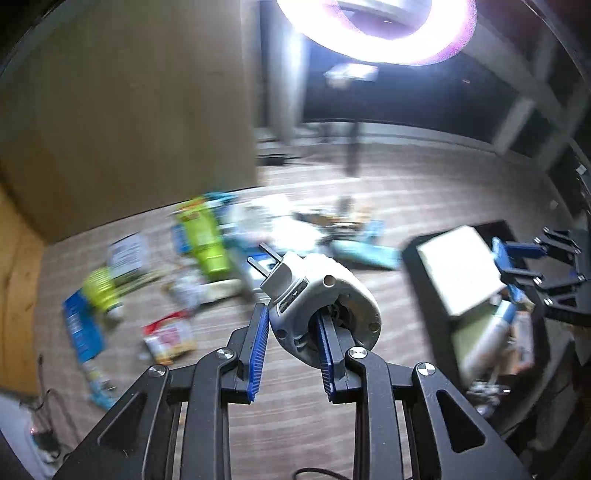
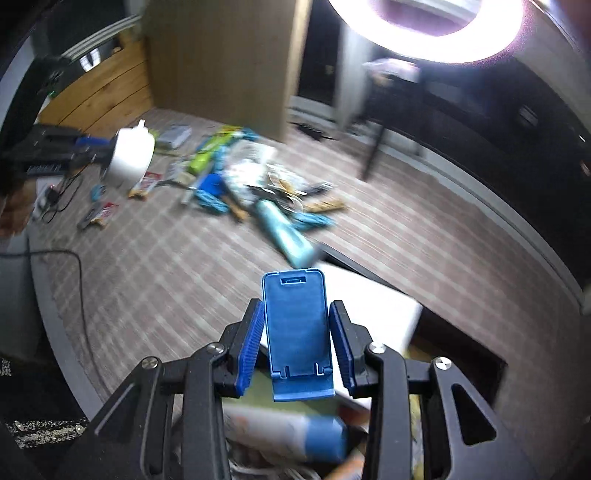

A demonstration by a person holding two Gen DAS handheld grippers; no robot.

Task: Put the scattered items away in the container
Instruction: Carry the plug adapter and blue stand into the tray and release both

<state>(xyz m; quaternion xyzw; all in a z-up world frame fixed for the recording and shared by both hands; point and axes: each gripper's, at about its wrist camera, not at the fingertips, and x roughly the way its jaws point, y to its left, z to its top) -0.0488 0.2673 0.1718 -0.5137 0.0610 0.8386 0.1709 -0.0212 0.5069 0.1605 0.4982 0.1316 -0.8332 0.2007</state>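
Striped floor under a ring light (image 2: 428,33), clutter strewn across its middle, a black bin at the right.

The left gripper (image 1: 291,332) pinches a white plug reel (image 1: 325,299); the right gripper (image 2: 297,343) pinches a blue phone stand (image 2: 295,332) over the bin (image 2: 491,365). The bin holds a white box (image 2: 373,306) and a blue-capped bottle (image 2: 295,432), among other blurred things. Bare floor lies between bin and clutter (image 2: 236,173); a wooden panel (image 1: 129,103) stands behind.

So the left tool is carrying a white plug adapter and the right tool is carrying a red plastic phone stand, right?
Not quite: the plastic phone stand in the right tool is blue, not red, as the right wrist view shows. The left tool does carry the white plug adapter.
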